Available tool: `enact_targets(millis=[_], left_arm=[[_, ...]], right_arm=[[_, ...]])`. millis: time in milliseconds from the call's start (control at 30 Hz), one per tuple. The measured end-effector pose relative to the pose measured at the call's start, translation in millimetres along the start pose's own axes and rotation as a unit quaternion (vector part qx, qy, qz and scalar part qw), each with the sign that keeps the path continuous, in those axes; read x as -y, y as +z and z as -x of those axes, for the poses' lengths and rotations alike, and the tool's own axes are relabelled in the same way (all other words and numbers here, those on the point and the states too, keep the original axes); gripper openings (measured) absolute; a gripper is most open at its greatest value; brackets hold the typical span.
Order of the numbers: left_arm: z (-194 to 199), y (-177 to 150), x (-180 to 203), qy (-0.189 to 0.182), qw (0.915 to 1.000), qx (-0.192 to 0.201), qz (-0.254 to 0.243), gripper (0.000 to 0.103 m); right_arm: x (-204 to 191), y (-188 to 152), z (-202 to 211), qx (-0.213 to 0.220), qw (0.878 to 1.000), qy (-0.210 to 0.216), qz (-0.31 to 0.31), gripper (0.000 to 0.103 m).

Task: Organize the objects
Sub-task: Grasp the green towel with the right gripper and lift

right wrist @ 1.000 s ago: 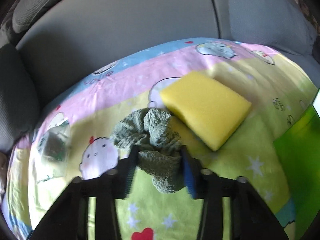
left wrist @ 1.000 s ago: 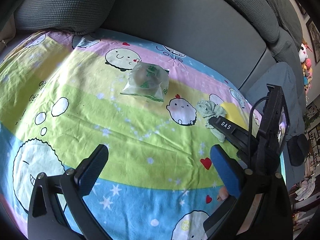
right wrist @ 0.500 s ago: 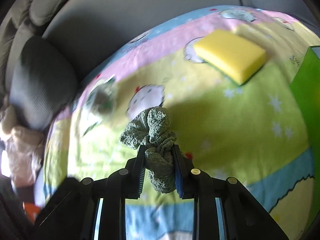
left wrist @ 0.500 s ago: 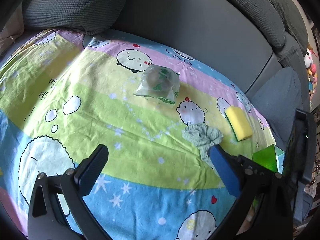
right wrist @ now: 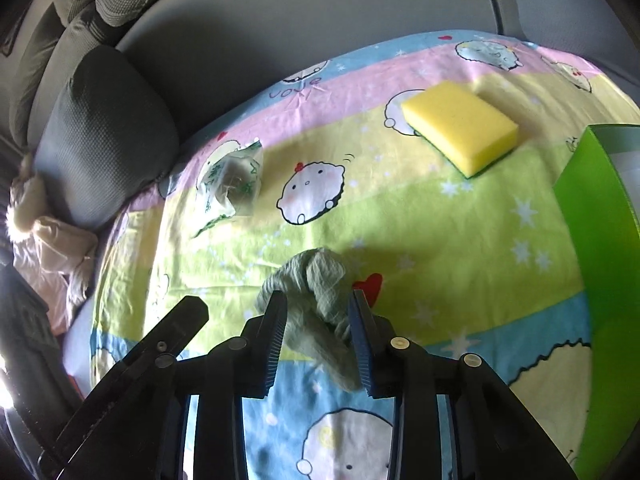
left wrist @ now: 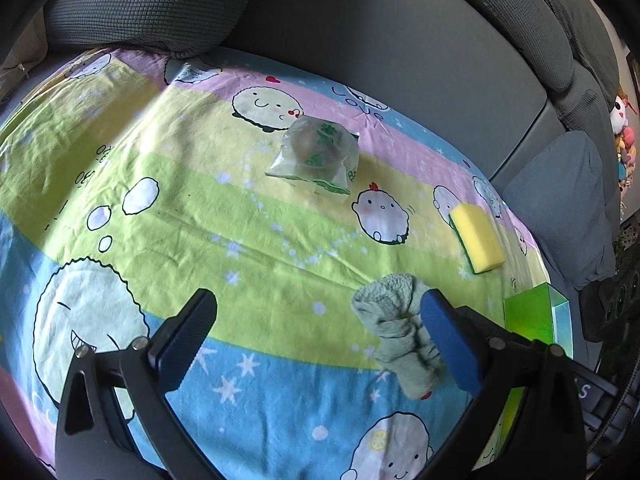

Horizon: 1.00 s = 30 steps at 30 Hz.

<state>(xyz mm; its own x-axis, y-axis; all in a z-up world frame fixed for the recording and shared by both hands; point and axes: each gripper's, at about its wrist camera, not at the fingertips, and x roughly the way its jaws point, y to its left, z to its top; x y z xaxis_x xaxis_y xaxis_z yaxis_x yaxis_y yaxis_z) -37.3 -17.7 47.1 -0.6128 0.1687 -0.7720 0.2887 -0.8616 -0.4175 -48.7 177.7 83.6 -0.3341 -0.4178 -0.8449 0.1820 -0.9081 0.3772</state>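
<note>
The right claw [right wrist: 318, 334] had the green cloth [right wrist: 320, 300] between its pads, its jaws having just eased apart a little, the cloth bunched there and lying on the cartoon-print sheet [right wrist: 400, 220]. The left claw [left wrist: 316, 340] stood wide open with nothing in it, the cloth [left wrist: 400, 332] just beside its right finger. Farther back lay a yellow sponge [right wrist: 460, 128], a clear plastic bag [right wrist: 232, 180], and, at the right edge, a green box [right wrist: 592, 208].

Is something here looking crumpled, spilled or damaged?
Only the green cloth is crumpled into a twisted wad, sitting between the right claw pads. The sponge, bag and green box look intact; nothing spilled.
</note>
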Motion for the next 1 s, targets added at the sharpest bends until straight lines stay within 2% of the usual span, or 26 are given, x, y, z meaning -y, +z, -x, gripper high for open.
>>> enact_targets(millis=[133, 233, 433, 533, 600, 700, 800, 867, 967, 1000], left_arm=[[-8, -2, 2, 0.001, 0.9997, -0.022, -0.007, 0.101], [-17, -7, 5, 0.001, 0.9988, -0.046, -0.015, 0.101], [-34, -17, 18, -0.027, 0.9950, -0.091, -0.030, 0.099], [-39, -21, 23, -0.031, 0.9933, -0.107, -0.033, 0.086], [-41, -23, 27, -0.026, 0.9928, -0.109, -0.044, 0.085], [-44, -25, 30, -0.015, 0.9924, -0.109, -0.057, 0.080], [-43, -25, 32, -0.018, 0.9927, -0.102, -0.062, 0.065], [-43, -25, 32, -0.028, 0.9925, -0.102, -0.061, 0.054], [-45, -27, 36, -0.019, 0.9918, -0.099, -0.078, 0.048], [-46, -28, 39, -0.019, 0.9916, -0.097, -0.083, 0.045]], right_arm=[[9, 2, 7, 0.018, 1.000, -0.009, -0.020, 0.048], [20, 6, 8, 0.033, 0.998, 0.005, -0.050, 0.053], [24, 8, -1, 0.029, 0.997, 0.027, -0.063, 0.054], [23, 9, -9, 0.020, 0.997, 0.046, -0.064, 0.054], [22, 10, -14, 0.013, 0.996, 0.055, -0.065, 0.054], [21, 9, -20, 0.010, 0.997, 0.045, -0.060, 0.054], [22, 9, -26, 0.001, 0.997, 0.041, -0.058, 0.053], [23, 8, -31, -0.008, 0.997, 0.042, -0.057, 0.050], [24, 7, -37, -0.018, 0.997, 0.046, -0.059, 0.047], [24, 7, -39, -0.022, 0.997, 0.048, -0.057, 0.041]])
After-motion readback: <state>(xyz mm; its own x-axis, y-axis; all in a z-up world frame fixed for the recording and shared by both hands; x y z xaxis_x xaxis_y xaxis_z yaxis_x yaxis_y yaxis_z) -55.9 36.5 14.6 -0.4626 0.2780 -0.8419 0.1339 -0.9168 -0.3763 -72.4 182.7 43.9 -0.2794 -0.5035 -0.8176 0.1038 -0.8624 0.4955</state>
